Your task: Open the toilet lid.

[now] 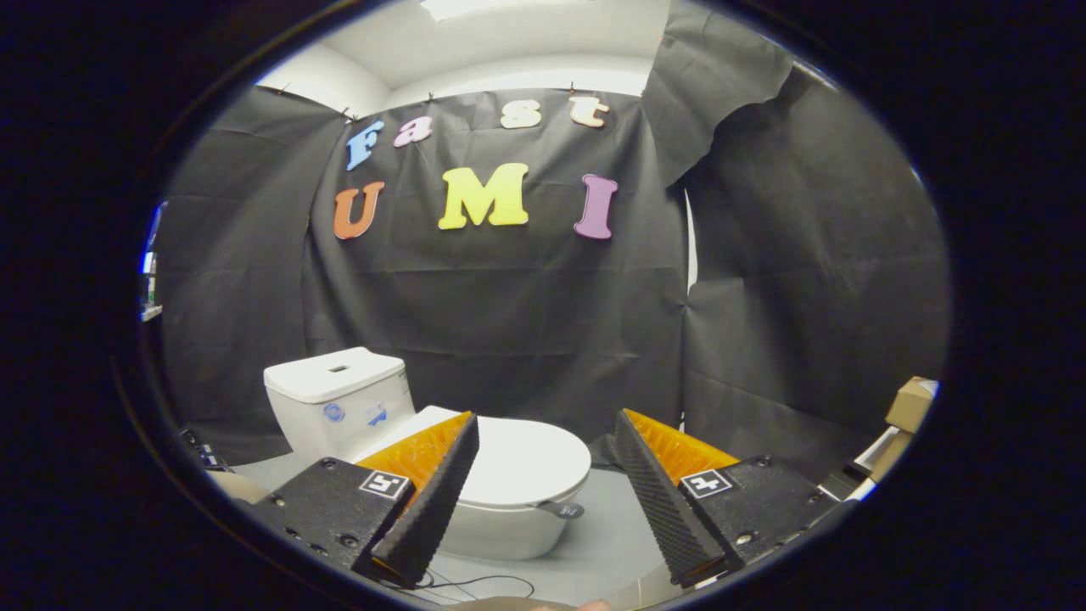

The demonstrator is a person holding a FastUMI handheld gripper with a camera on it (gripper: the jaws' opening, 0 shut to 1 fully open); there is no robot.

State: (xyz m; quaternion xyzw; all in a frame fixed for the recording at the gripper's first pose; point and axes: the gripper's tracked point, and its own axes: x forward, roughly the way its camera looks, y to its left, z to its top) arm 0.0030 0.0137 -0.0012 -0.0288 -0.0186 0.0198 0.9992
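The gripper (543, 441) has its 2 fingers (433, 501) spread wide apart with nothing between them, so it holds nothing and is free to travel. Just under the fingers a thin dark cable (475, 584) lies looped on the grey floor (607, 530); the approach should probably pass above it rather than drag through. Beyond the fingertips, somewhat toward the left finger, stands the white toilet (501, 526), and its lid (526, 462) lies flat and closed on the bowl, so the step in hand appears to be the reach itself. A small grey tab (562, 509) sticks out from the front rim on the side nearer the right finger; that looks like the likeliest place to catch the lid, though whether it belongs to the lid or the seat is hard to tell. To do this well, the gripper should likely drop low and come in level toward that edge, sliding 1 finger beneath the lip or pinching the tab, then swing upward in an arc around the hinge near the tank (339, 407) rather than pulling straight up. The tank stands behind the lid, and the raised lid should come to lean against it. Off past the right finger, cardboard boxes (908, 407) sit well apart from the toilet and should not interfere.
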